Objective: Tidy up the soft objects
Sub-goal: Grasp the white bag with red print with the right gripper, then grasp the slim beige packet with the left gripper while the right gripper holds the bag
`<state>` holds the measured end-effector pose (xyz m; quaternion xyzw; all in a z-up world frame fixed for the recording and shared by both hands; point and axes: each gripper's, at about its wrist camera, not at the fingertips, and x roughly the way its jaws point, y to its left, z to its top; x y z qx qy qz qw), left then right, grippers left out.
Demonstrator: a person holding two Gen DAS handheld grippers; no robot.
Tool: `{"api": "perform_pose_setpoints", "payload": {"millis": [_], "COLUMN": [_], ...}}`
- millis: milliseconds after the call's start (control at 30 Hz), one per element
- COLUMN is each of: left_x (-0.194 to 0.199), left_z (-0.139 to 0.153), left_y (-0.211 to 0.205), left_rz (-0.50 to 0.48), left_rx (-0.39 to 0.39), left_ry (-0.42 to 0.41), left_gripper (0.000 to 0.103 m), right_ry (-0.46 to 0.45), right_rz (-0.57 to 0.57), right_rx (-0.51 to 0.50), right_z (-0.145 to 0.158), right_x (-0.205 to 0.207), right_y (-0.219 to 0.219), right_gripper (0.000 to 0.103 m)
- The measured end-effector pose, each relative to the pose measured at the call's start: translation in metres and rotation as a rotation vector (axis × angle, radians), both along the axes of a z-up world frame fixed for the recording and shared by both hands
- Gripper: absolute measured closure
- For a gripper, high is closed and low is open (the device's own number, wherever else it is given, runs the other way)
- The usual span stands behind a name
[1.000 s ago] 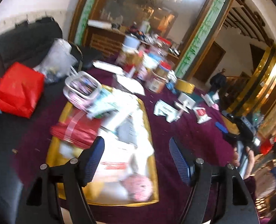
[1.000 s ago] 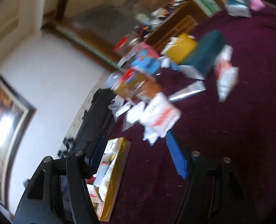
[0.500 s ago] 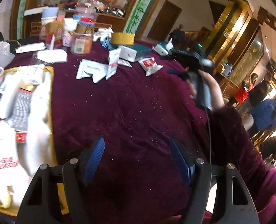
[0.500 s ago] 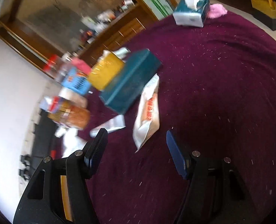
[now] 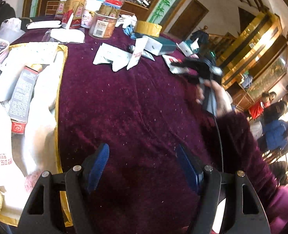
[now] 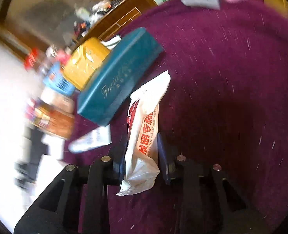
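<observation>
Sorting is looking partly done: several soft packets are already lying in the gold tray [image 5: 63, 74]. Right gripper [image 6: 142, 152] jaws are closing on a white sachet [image 6: 144, 136] beside the teal box [image 6: 118, 74]; left gripper [image 5: 144, 165] jaws are hanging open, empty, while more white pouches [image 5: 112, 57] are waiting on the tabletop [image 5: 124, 107].

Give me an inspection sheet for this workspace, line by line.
Surface: purple velvet tablecloth, speckled with lint.
Job's things: white packet with red print between the right gripper's pads; gold tray at left, heaped with white soft goods.
Clutter: teal box, yellow tin, jar, loose sachets.
Grippers: left gripper open, empty; right gripper shut on the packet.
Cables: black cable from right handle.
Surroundings: people at right.
</observation>
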<state>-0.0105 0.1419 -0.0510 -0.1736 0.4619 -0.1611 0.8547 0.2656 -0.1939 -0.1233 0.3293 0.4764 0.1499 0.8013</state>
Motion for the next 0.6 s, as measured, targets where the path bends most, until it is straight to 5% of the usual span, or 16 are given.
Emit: {"api": "perform_pose_setpoints", "payload": {"millis": [67, 200, 300, 600], "left_x": [0.007, 0.040, 0.078, 0.185], "left_z": [0.014, 0.045, 0.058, 0.033], "left_y": [-0.001, -0.008, -0.024, -0.072], "left_rz": [0.022, 0.090, 0.160, 0.168], "left_rx": [0.023, 0.103, 0.266, 0.471], "left_ry": [-0.040, -0.151, -0.223, -0.194], "left_gripper": [0.031, 0.031, 0.030, 0.030], "right_ry": [0.034, 0.059, 0.051, 0.067], "right_rz": [0.001, 0.074, 0.129, 0.163], "right_rx": [0.131, 0.208, 0.242, 0.384], "right_z": [-0.009, -0.011, -0.010, -0.020], "right_x": [-0.015, -0.055, -0.084, -0.090], "right_y": [-0.012, -0.013, -0.015, -0.028], "right_gripper": [0.075, 0.075, 0.076, 0.077]}}
